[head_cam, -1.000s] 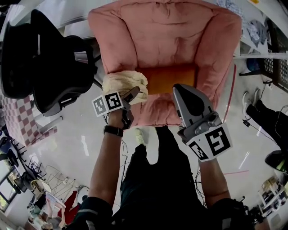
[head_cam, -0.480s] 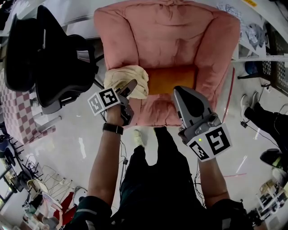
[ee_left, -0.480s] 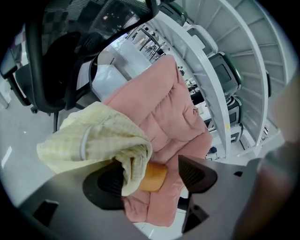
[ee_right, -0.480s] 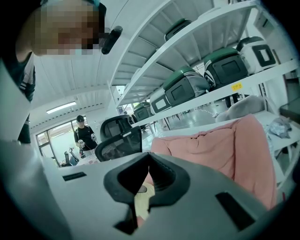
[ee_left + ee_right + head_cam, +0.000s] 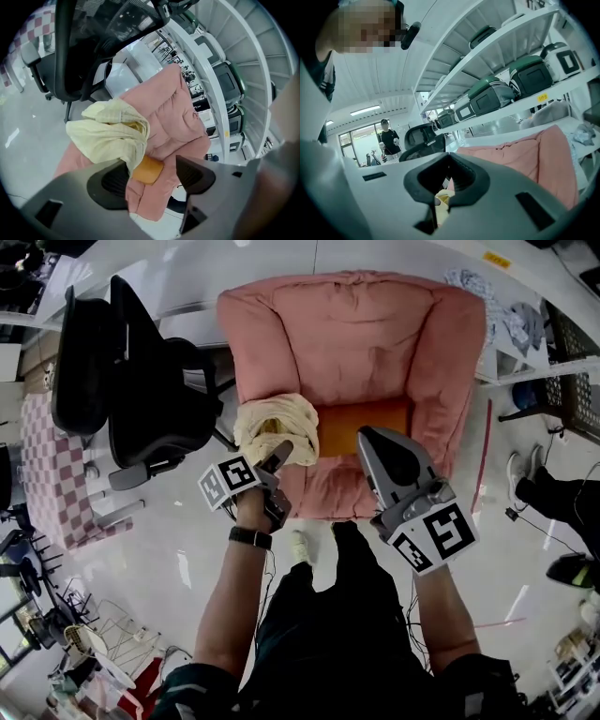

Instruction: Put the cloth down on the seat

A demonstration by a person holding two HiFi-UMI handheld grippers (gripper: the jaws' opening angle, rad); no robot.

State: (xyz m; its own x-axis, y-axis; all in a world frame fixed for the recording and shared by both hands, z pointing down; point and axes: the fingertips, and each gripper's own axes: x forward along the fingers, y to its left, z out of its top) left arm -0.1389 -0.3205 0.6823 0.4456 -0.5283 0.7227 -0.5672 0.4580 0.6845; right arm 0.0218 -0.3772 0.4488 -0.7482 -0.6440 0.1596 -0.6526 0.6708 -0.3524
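Not done. Crumpled pale-yellow fabric cloth (image 5: 275, 427) sits on the front arm of the pink padded armchair (image 5: 347, 343), beside the orange seat cushion (image 5: 361, 416), not on it. My left gripper (image 5: 277, 452) reaches forward to it, jaws wide but closing, cloth edge at one pad, unclamped. My right gripper (image 5: 382, 442) hovers over the seat front, clenched, empty.

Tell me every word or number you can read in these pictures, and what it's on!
None can be read.
Yellow tag on the white shelf: it has print, but it is too small and blurred to read.
Left marker cube and right marker cube: black-and-white square patterns only, with no letters or numbers.
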